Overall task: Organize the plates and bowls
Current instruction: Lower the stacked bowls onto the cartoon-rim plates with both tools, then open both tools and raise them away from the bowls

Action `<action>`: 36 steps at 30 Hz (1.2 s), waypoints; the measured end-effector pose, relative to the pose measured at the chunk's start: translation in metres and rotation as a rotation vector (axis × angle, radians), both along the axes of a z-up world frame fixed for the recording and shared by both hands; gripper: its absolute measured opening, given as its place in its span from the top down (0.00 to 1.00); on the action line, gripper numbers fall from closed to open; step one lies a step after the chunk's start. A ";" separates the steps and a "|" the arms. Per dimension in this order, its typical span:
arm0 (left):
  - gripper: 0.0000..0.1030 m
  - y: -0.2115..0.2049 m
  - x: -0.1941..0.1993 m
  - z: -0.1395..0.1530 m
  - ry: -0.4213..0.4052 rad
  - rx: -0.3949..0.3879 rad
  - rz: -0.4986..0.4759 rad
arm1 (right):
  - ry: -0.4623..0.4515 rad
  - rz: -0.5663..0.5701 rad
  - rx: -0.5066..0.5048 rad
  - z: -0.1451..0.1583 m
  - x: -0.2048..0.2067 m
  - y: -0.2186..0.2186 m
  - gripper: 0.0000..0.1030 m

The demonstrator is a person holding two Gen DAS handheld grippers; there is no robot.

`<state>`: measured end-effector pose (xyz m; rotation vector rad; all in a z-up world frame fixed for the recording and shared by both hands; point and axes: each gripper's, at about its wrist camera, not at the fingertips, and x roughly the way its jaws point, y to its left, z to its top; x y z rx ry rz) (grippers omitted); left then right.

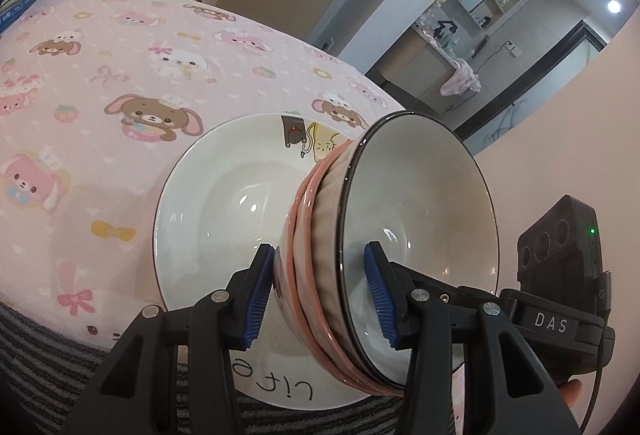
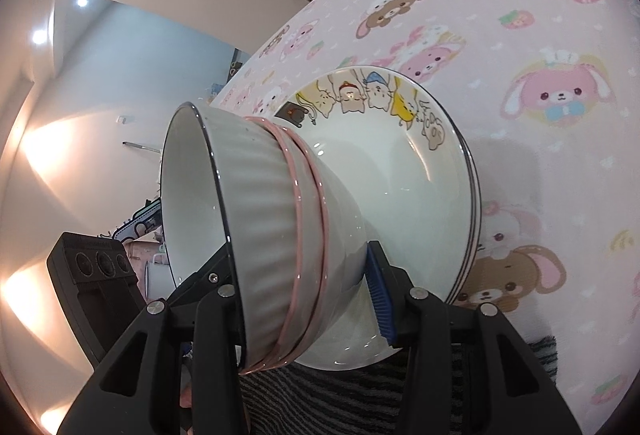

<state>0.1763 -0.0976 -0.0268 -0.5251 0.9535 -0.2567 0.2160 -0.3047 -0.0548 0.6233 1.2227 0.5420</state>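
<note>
One pink cartoon-print tablecloth (image 1: 120,83) fills the upper left. One glossy white ceramic plate stack (image 2: 440,195) rests on it, centre frame. Three nested ceramic bowls (image 1: 400,235), tilted sideways above the plates, are clamped by both the left gripper (image 1: 320,295) and the right gripper (image 2: 304,291).

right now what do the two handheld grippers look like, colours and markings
Both are black plastic with angular linkage arms joined by silver round pivot pins. Each finger ends in a ribbed blue pad. The left gripper and right gripper look alike. The right one's body shows a white "DAS" label, a green light, three round lenses and a black cable.
</note>
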 end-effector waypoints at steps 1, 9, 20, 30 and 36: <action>0.53 0.000 0.001 -0.001 0.004 -0.004 -0.001 | 0.001 -0.001 -0.003 0.000 -0.001 0.000 0.59; 0.53 0.001 0.005 -0.003 0.020 -0.011 -0.002 | -0.013 0.017 -0.045 0.002 0.001 0.003 0.59; 0.53 -0.002 0.004 -0.001 -0.006 0.033 -0.017 | 0.003 0.020 -0.077 0.002 0.003 0.007 0.58; 0.55 0.002 0.003 0.008 -0.027 0.042 -0.015 | 0.021 0.021 -0.095 0.003 0.007 0.010 0.56; 0.47 0.006 -0.008 0.032 -0.107 0.123 0.005 | -0.134 -0.012 -0.230 0.031 -0.003 0.014 0.55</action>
